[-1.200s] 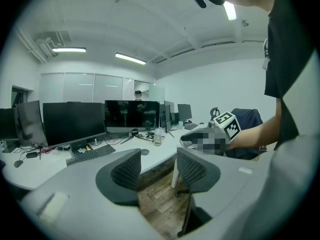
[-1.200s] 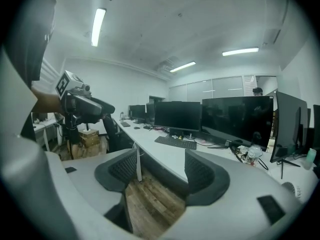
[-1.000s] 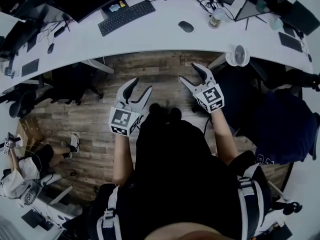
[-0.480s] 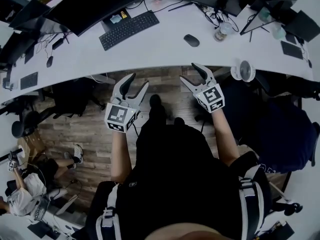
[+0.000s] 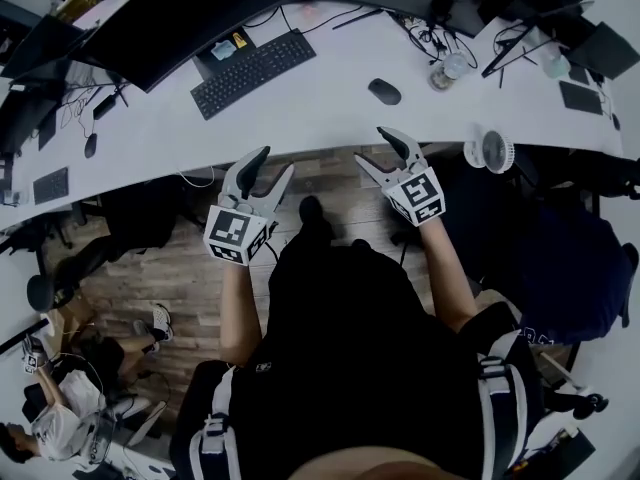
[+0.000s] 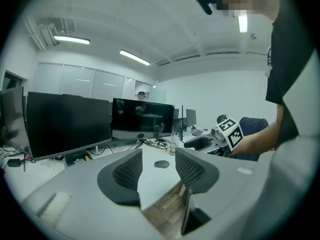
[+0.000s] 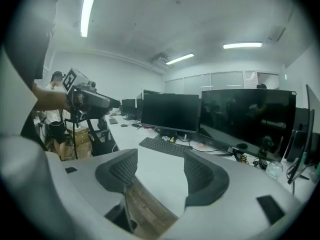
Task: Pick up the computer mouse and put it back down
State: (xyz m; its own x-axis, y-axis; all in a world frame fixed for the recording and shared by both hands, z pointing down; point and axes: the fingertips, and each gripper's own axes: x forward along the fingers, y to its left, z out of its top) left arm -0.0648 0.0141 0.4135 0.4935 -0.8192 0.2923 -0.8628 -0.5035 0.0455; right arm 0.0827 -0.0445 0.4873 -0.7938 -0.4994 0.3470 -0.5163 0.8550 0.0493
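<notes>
The black computer mouse [image 5: 384, 91] lies on the white desk [image 5: 300, 108], to the right of the black keyboard [image 5: 252, 58]. In the left gripper view the mouse [image 6: 161, 164] shows far off between the jaws. My right gripper [image 5: 376, 148] hangs open just short of the desk's near edge, the mouse a little beyond it. My left gripper [image 5: 274, 165] is level with it over the wooden floor; its jaws have just been closing a little and stand open with nothing between them. The right gripper view shows the keyboard [image 7: 162, 146] but not the mouse.
Dark monitors [image 5: 190, 13] line the back of the desk. A glass jar [image 5: 447, 68] and cables sit right of the mouse. A small white fan [image 5: 492, 151] stands at the desk's near edge to the right, above a dark chair [image 5: 550, 258].
Both grippers have moved forward toward the desk's near edge, and the desk with mouse and keyboard now sits closer in the head view.
</notes>
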